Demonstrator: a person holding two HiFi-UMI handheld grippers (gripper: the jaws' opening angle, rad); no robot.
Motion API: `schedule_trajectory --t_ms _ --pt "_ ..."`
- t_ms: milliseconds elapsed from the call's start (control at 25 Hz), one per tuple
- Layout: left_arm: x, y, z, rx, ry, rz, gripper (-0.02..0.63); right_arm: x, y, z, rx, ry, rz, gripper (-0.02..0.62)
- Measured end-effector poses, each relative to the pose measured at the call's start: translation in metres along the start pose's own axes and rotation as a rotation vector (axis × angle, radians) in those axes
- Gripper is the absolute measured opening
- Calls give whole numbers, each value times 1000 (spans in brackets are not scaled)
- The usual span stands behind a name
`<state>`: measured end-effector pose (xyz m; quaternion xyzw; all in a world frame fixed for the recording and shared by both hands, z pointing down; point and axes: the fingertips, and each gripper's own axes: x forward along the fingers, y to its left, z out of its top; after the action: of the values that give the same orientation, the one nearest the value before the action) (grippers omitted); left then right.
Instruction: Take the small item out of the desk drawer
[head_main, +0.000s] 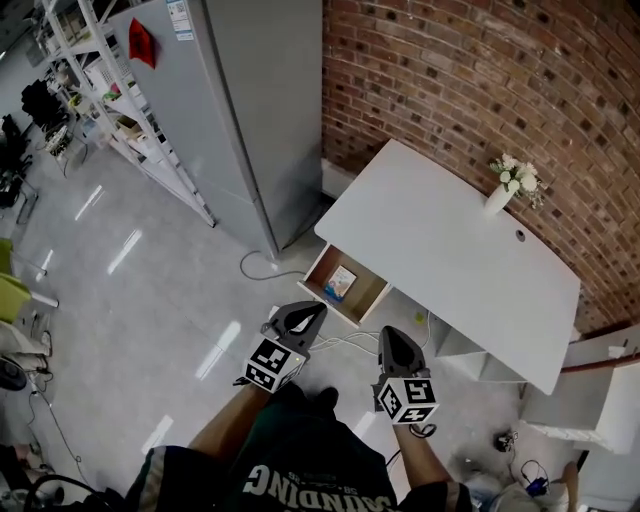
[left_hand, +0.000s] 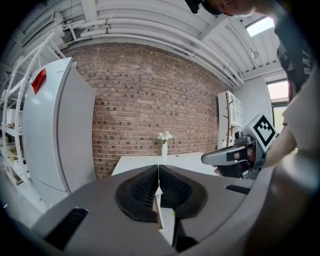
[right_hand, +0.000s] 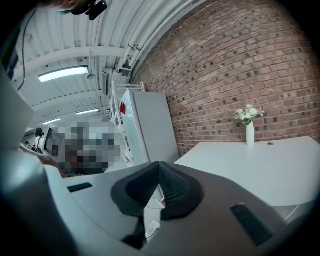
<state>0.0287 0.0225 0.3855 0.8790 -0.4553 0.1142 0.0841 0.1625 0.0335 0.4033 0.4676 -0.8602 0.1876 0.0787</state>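
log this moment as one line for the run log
drawer: open | small item: inside drawer, untouched | left gripper: shut, empty, short of drawer | right gripper: shut, empty, short of drawer

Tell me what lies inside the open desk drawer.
One small blue-and-white item lies on the floor of the drawer, and the rest of the visible floor looks bare. The drawer's back end runs under the white desk and is hidden.
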Motion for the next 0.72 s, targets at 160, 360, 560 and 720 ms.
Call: schedule_trajectory --t_ms 160,360,560,720 --pt "0 13 1 -4 -3 20 17 11 2 1 -18 13 15 25" --pt "9 29 0 -16 -12 15 17 29 0 5 -20 15 9 25" --pt "27 52 -1 -19 -8 -9 17 52 -1 15 -23 14 -6 25" --pt "40 73 -2 -21 4 -37 17 77 -2 21 -20 20 -25 23"
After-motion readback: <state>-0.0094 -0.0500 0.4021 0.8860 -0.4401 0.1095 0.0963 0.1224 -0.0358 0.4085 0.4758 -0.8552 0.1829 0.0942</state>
